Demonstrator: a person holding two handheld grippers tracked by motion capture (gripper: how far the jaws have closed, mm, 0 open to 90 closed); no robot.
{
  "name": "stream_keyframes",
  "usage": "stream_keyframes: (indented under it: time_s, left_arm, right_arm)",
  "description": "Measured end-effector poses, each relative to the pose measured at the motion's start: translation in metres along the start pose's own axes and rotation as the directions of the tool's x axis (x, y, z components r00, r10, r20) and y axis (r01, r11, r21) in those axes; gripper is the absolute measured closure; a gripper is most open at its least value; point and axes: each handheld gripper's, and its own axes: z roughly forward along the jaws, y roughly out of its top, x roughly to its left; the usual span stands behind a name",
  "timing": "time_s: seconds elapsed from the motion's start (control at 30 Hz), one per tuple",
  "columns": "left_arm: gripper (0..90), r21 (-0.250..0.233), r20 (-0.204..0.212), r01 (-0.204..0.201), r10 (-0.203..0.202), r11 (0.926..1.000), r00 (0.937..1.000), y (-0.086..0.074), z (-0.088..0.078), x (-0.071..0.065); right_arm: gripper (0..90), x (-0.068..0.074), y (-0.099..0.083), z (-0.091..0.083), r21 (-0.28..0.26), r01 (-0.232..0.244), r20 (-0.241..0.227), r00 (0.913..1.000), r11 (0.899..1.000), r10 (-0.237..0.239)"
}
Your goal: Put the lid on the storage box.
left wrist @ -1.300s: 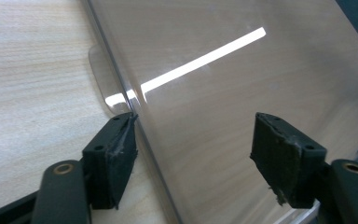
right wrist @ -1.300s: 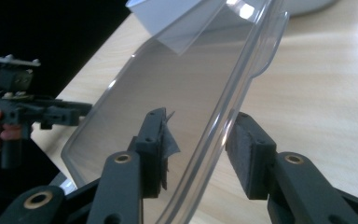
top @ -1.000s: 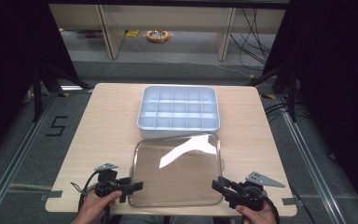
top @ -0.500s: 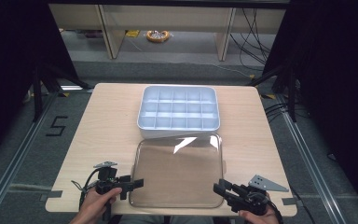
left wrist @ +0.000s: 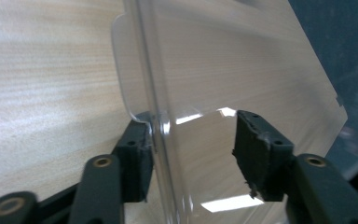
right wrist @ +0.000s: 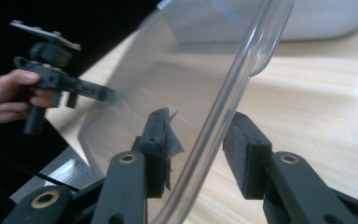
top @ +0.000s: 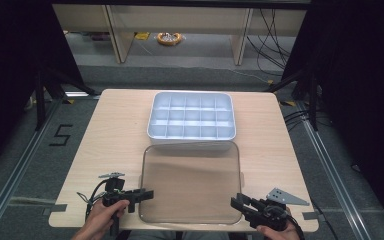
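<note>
A: Roughly, what's out, big to small?
B: One table (top: 110, 130); one white divided box (top: 192, 121), far centre; one clear lid (top: 190, 182) just near of it.
A: Grippers?
B: Left gripper (top: 139, 195), right gripper (top: 240, 204): jaws apart, straddling the lid's near corners. Likely best to close both evenly, lift level.
</note>
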Motion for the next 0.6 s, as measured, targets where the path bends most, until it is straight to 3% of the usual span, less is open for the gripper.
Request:
stream_keyframes:
  time_s: [0.03,0.1,0.2,0.23,0.3,0.33,0.37,0.4,0.43,0.47,0.5,0.53,0.6]
  left_arm:
    - [50.9,0.008,-0.009,-0.021,0.021,0.9998,0.9997,0.000,-0.002,-0.002]
    - [52.3,0.014,-0.026,-0.072,0.072,0.9973,0.9971,0.000,-0.003,-0.007]
    - [53.2,0.003,-0.040,-0.088,0.088,0.9961,0.9953,0.000,-0.002,-0.012]
    - [53.9,0.003,-0.044,-0.102,0.102,0.9948,0.9938,-0.001,-0.004,-0.014]
    - [54.9,0.004,-0.052,-0.116,0.116,0.9932,0.9918,-0.001,-0.005,-0.015]
    - [55.0,0.004,-0.052,-0.116,0.116,0.9932,0.9918,-0.001,-0.005,-0.015]
    - [55.0,0.000,-0.065,-0.147,0.146,0.9892,0.9871,0.000,-0.006,-0.017]
    - [55.3,-0.005,-0.071,-0.155,0.154,0.9879,0.9855,0.000,-0.007,-0.019]
    - [56.1,-0.008,-0.082,-0.170,0.169,0.9854,0.9823,0.000,-0.008,-0.021]
    - [56.4,-0.008,-0.082,-0.170,0.169,0.9854,0.9823,0.000,-0.008,-0.021]
    - [56.5,-0.017,-0.099,-0.203,0.201,0.9790,0.9747,0.000,-0.009,-0.025]
    - [56.6,-0.017,-0.106,-0.217,0.214,0.9760,0.9711,0.000,-0.009,-0.026]
    - [56.9,-0.018,-0.113,-0.224,0.220,0.9745,0.9689,0.000,-0.009,-0.028]
  right_arm:
    - [62.7,-0.004,0.000,0.001,-0.003,0.033,0.010,0.9994,0.999,-0.033]
    - [62.2,-0.006,-0.001,0.003,0.008,0.014,0.038,0.9992,1.000,-0.014]
    - [61.7,-0.006,-0.002,0.004,0.045,-0.051,0.062,0.9970,0.998,0.048]
    - [61.6,-0.007,-0.003,0.005,0.052,-0.051,0.075,0.9961,0.997,0.047]
    - [61.7,-0.012,-0.003,0.006,0.045,-0.005,0.072,0.9974,0.999,0.002]
    - [61.6,-0.011,-0.004,0.006,0.053,-0.015,0.080,0.9967,0.998,0.011]
    - [61.6,-0.011,-0.004,0.007,0.059,-0.016,0.085,0.9963,0.998,0.011]
    - [61.6,-0.008,-0.004,0.007,0.069,-0.062,0.079,0.9953,0.996,0.056]
    - [61.7,-0.009,-0.005,0.008,0.074,-0.052,0.105,0.9935,0.996,0.045]
    - [61.7,-0.013,-0.004,0.008,0.083,-0.001,0.131,0.9913,0.997,-0.010]
    - [61.8,-0.012,-0.005,0.009,0.084,-0.018,0.106,0.9943,0.996,0.009]
    - [61.7,-0.009,-0.005,0.010,0.102,-0.068,0.130,0.9900,0.992,0.055]
    - [61.5,-0.012,-0.006,0.012,0.094,-0.027,0.130,0.9914,0.995,0.015]
